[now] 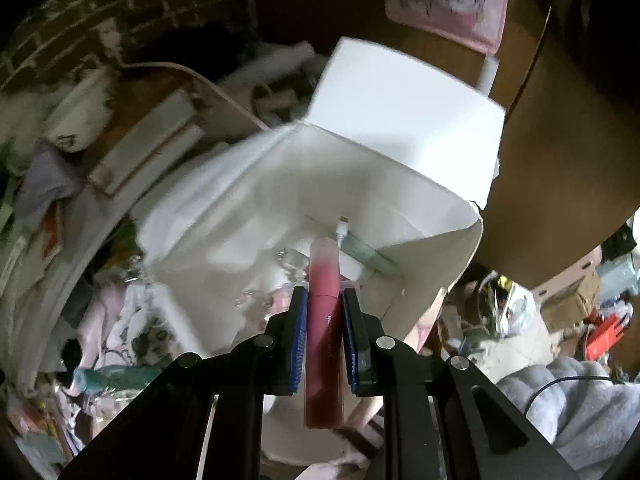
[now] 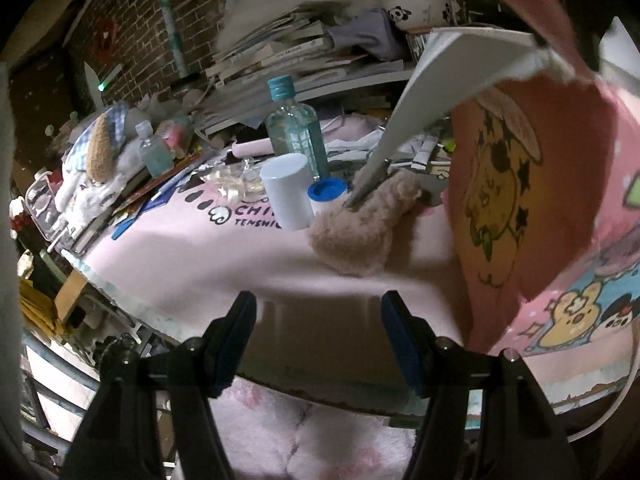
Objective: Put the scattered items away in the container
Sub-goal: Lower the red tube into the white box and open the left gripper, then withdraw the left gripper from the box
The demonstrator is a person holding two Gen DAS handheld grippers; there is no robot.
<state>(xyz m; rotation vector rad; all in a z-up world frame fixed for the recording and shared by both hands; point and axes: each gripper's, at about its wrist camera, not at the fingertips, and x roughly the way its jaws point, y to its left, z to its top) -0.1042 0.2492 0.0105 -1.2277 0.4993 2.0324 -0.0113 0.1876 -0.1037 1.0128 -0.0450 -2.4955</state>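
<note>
One tube [image 1: 324, 320], one white box [image 1: 384, 184]. Tube: red-pink, translucent, clear tip. Left gripper [image 1: 324, 300] fingers clenched on it, held over the open box, long axis running along the fingers, tip aimed into the box. Right gripper [image 2: 316, 312] fingers released, empty, above the pink-covered bench [image 2: 208, 264]; two bottles [image 2: 294, 128] there.

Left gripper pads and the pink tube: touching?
Touching. In the left wrist view, both blue pads of the left gripper press against the sides of the pink tube, no gap visible, above the white box.
</note>
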